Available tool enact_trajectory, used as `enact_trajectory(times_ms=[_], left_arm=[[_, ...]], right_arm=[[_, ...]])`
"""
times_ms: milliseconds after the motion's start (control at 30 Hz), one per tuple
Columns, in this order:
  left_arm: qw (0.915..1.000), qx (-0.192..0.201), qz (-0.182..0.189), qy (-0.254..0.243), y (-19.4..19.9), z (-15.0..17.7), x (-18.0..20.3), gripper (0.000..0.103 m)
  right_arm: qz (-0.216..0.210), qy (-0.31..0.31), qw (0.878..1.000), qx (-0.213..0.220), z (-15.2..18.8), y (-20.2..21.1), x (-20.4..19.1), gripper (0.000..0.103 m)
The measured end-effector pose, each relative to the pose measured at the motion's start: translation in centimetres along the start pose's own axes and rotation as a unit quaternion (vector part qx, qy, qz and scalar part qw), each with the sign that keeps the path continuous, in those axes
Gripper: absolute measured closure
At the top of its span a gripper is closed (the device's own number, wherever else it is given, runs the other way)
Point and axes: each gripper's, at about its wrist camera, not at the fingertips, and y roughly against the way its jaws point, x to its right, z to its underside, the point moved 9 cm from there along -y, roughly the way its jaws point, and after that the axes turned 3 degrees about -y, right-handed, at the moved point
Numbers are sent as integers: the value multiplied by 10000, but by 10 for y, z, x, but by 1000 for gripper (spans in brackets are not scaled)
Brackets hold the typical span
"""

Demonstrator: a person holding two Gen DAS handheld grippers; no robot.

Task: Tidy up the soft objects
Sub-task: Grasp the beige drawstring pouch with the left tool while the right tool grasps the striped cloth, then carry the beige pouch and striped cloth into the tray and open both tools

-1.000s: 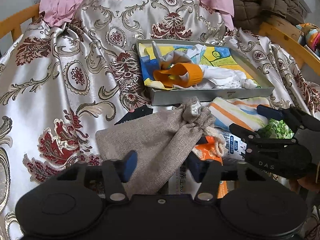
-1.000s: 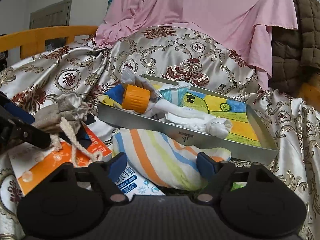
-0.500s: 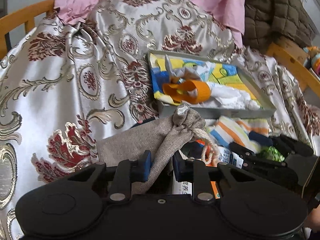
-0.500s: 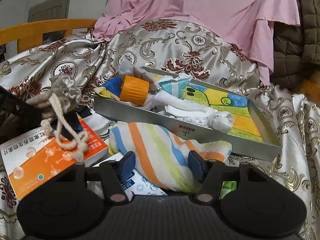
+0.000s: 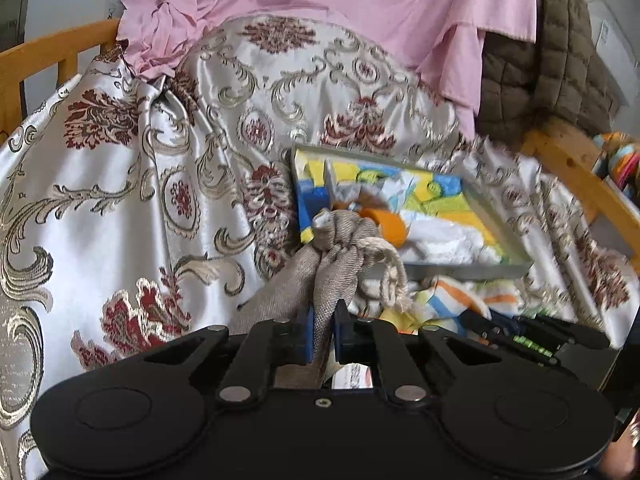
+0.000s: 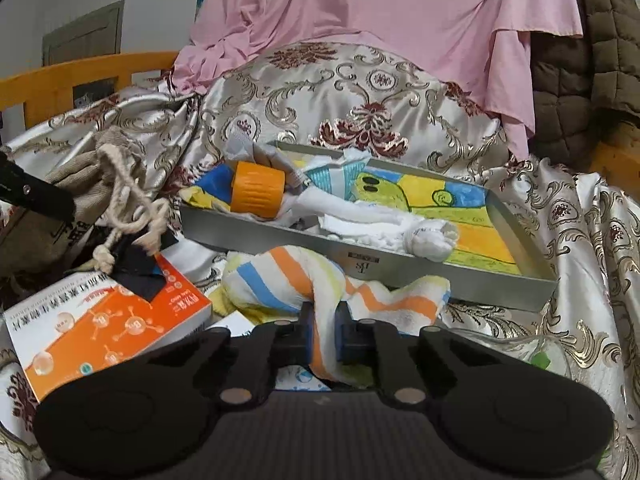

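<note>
My left gripper [image 5: 322, 336] is shut on the grey burlap drawstring pouch [image 5: 332, 256], whose gathered neck and rope cord rise in front of the tray. In the right wrist view the same pouch [image 6: 92, 184] hangs at the left with its cord dangling. My right gripper [image 6: 323, 334] is shut on the striped towel [image 6: 280, 280], a white cloth with orange, blue and yellow bands lying just before the grey tray [image 6: 360, 258]. The tray holds an orange cup [image 6: 256, 194], a white rolled sock [image 6: 428, 240] and other cloths on a colourful drawing.
An orange and white box [image 6: 104, 328] lies at the left front. Patterned satin bedding [image 5: 120, 200] covers the bed, with a pink cloth [image 5: 340, 12] and a brown quilted blanket [image 5: 536, 72] behind. Wooden bed rails [image 5: 48, 56] stand at both sides.
Both grippers closed from open: the left onto the pouch, lifting its neck upward, and the right onto the striped towel, bunching it between the pads.
</note>
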Motion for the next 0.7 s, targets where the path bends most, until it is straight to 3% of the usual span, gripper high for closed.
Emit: enact_trajectory(times_ms=[300, 700], left_arm=[[9988, 354, 303, 177, 10, -10, 2, 95], [9918, 894, 916, 58, 24, -20, 25, 95]], right_arm=[[-141, -527, 9981, 297, -21, 20, 9, 93], [-543, -672, 9909, 1034, -54, 57, 3, 93]])
